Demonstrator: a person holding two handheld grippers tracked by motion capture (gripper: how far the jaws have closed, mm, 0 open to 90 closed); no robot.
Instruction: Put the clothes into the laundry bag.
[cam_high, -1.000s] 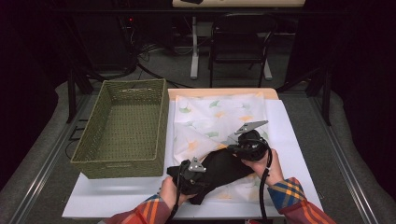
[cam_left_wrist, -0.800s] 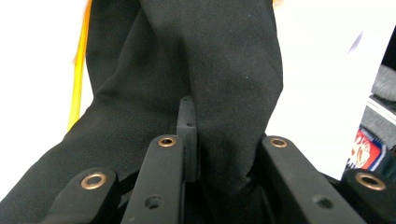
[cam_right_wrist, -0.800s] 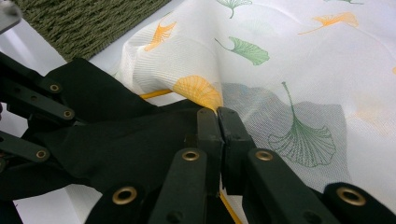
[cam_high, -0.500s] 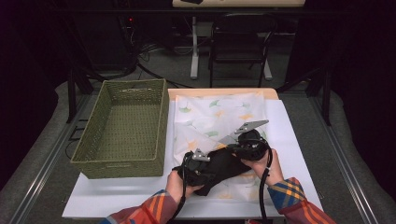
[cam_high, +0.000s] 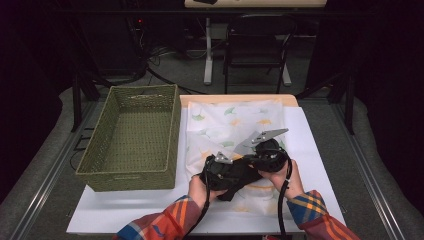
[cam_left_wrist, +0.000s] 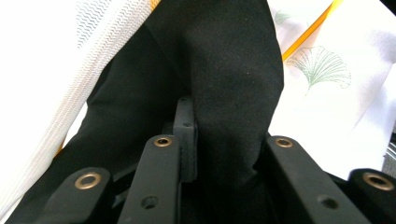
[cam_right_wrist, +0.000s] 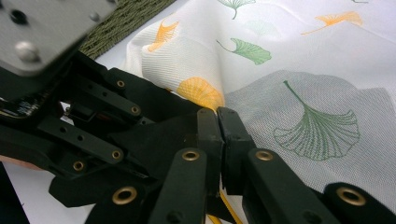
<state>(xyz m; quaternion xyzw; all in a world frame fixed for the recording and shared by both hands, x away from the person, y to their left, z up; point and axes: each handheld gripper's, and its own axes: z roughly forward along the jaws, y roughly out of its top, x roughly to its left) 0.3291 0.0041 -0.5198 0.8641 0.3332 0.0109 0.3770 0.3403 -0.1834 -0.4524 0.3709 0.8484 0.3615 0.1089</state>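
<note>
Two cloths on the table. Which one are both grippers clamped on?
The black cloth: left gripper and right gripper pinch it. The leaf-print cloth lies spread flat underneath.

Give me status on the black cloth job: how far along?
Done: nothing sits in the basket yet. In hand: the black cloth is pinched by the left gripper and the right gripper, above the leaf-print cloth. Left: likely finishing the fold, then moving it to the basket.
</note>
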